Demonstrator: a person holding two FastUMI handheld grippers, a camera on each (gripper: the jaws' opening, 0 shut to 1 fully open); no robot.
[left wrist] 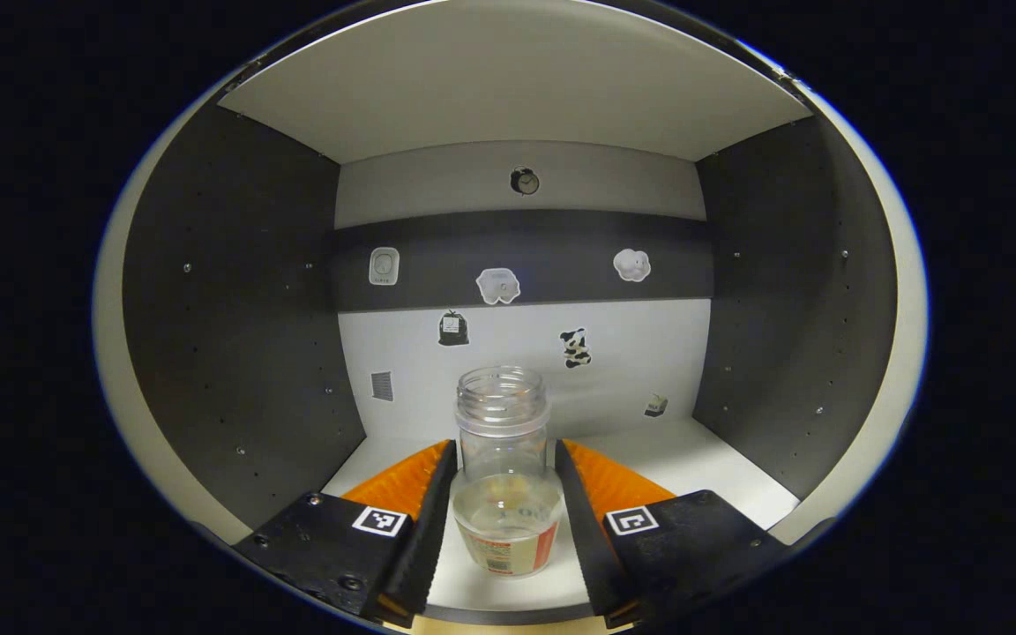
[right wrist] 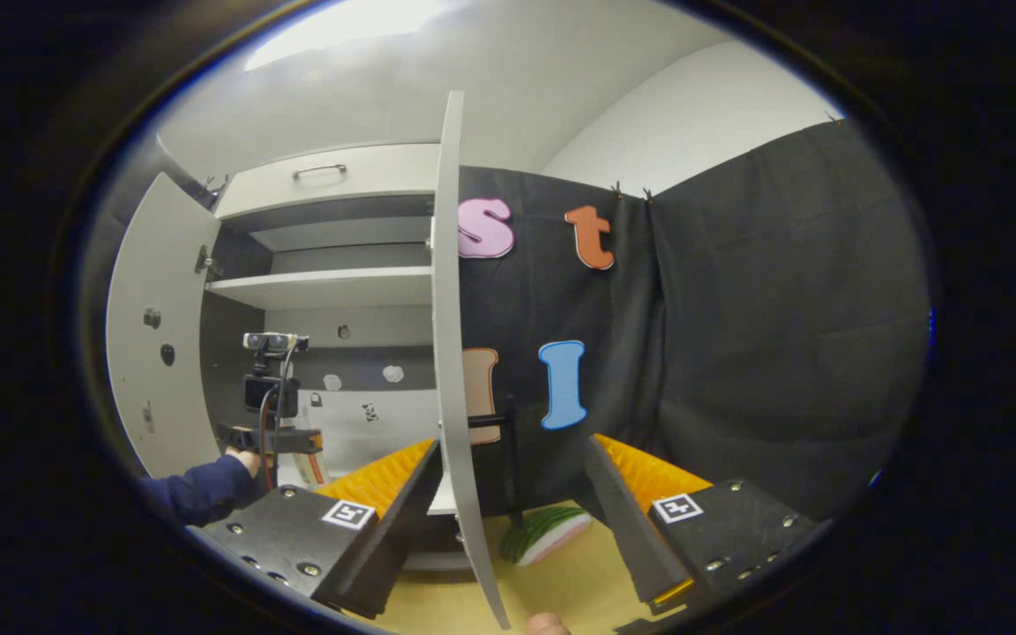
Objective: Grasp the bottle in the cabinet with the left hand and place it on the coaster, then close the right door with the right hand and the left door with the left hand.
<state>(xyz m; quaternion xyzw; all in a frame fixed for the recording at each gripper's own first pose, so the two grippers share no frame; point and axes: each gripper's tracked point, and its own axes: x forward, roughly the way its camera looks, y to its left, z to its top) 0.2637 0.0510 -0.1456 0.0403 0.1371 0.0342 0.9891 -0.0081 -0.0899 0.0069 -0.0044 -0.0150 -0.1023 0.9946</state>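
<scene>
Bottle between the left gripper's fingers, inside the open cabinet.

The bottle (left wrist: 506, 472) stands upright on the cabinet's (left wrist: 235, 309) bottom shelf near its front edge, mouth up and uncapped, with some clear liquid low inside. The left gripper (left wrist: 506, 511) flanks it closely; whether both fingers press on it, I cannot tell. Bare shelf lies behind the bottle and to either side. The right gripper (right wrist: 508, 494) is spread wide, astride the right door's (right wrist: 455, 370) edge without touching it. Beyond that door a watermelon-slice coaster (right wrist: 545, 534) lies on the bench (right wrist: 578, 582).
</scene>
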